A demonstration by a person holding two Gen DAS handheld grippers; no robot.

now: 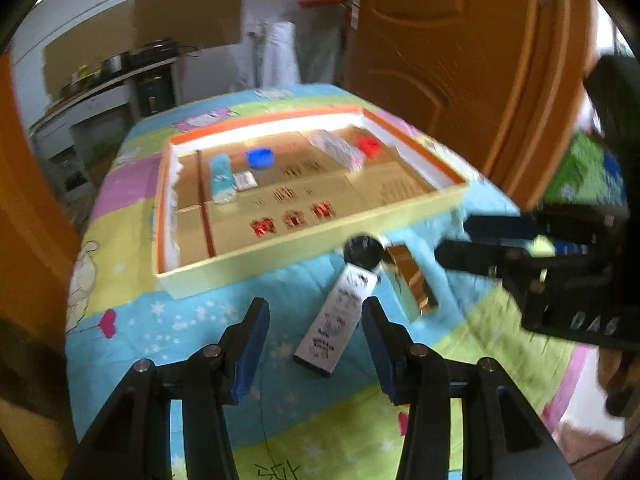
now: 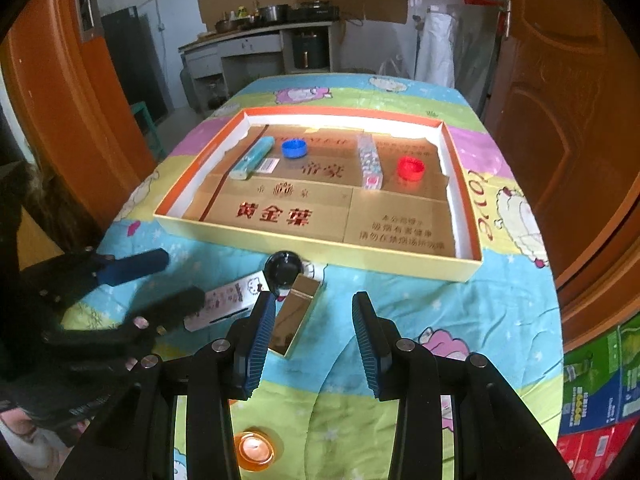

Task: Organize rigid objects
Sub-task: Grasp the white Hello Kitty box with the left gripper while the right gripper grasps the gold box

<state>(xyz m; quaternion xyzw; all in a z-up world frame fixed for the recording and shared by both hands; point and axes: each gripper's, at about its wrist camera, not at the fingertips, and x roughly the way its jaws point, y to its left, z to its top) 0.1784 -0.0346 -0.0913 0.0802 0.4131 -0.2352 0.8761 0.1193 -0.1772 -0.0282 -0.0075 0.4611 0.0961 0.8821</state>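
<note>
A white printed box (image 1: 336, 320) lies on the bright quilt between the fingers of my left gripper (image 1: 315, 304), close to the right finger. The jaws stand open and do not press on it. Beyond it lie a black round cap (image 1: 362, 250) and a gold box (image 1: 412, 280). My right gripper (image 2: 314, 300) is open above the quilt, with the gold box (image 2: 296, 320) beside its left finger. The black cap (image 2: 283, 268) and the white box (image 2: 228, 300) lie to its left. Each gripper shows in the other's view: the right gripper (image 1: 454, 240), the left gripper (image 2: 182, 276).
A shallow orange-rimmed tray (image 2: 320, 246) lined with cardboard sits behind the objects. It holds a blue cap (image 2: 294, 148), a red cap (image 2: 411, 168), a teal box (image 2: 254, 158) and a patterned box (image 2: 370, 162). An orange cap (image 2: 254, 450) lies near the quilt's front edge. Wooden doors flank the table.
</note>
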